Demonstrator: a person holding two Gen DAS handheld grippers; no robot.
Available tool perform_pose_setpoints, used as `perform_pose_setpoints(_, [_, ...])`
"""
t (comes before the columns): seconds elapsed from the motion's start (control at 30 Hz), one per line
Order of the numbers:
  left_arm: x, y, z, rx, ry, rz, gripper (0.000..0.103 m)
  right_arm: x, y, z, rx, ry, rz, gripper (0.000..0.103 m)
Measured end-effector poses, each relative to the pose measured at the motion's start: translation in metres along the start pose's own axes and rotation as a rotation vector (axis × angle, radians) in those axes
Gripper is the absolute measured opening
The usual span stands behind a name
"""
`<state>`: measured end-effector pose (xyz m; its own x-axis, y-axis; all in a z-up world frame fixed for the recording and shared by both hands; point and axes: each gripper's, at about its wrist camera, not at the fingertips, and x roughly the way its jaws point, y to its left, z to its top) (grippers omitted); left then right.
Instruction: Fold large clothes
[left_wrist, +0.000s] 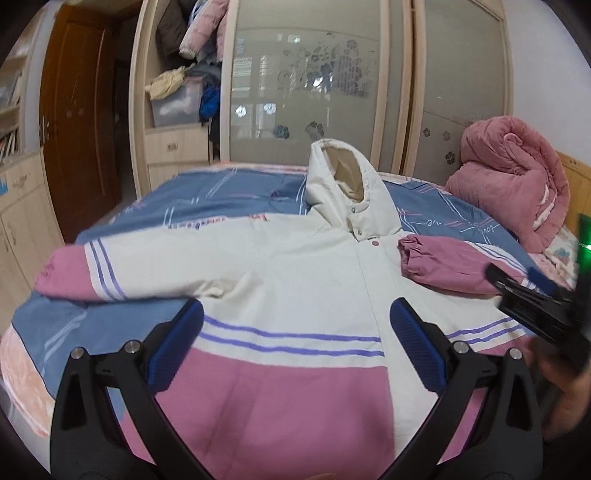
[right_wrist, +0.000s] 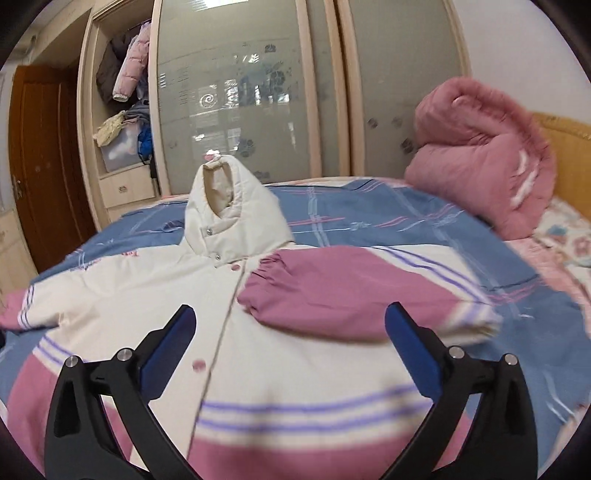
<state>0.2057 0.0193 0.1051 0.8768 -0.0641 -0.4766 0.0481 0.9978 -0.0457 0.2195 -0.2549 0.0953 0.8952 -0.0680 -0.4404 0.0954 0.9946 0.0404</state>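
Jacket as the landmark: a cream hooded one with a pink hem and purple stripes, it lies front-up across the bed, which has a blue patterned cover. Its hood stands upright at the far end. One sleeve — pink at the cuff — is folded in across the jacket's chest, its cuff just beside the snap placket; the other sleeve stretches straight out to the side. Left gripper hovers over the jacket's lower front, fingers spread wide with nothing between them. Right gripper hangs over the chest near the folded sleeve, fingers fully apart and empty — no pad touches cloth. Beyond the jacket's folded-sleeve side a rolled pink quilt sits on the bed. Behind the hood stands a wardrobe with frosted sliding doors.
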Motion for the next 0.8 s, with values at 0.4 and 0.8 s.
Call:
perform_pose_setpoints(0.4, [0.026,0.016,-0.022,0.138,0.030,0.010,0.101,-0.037,-0.027,-0.019,-0.053,0.046,-0.159,0.102])
perform_pose_setpoints(0.8, [0.026,-0.003,-0.011,0.257,-0.076,-0.027,0.101,-0.038,-0.010,-0.022,-0.095,0.022,-0.141,0.102])
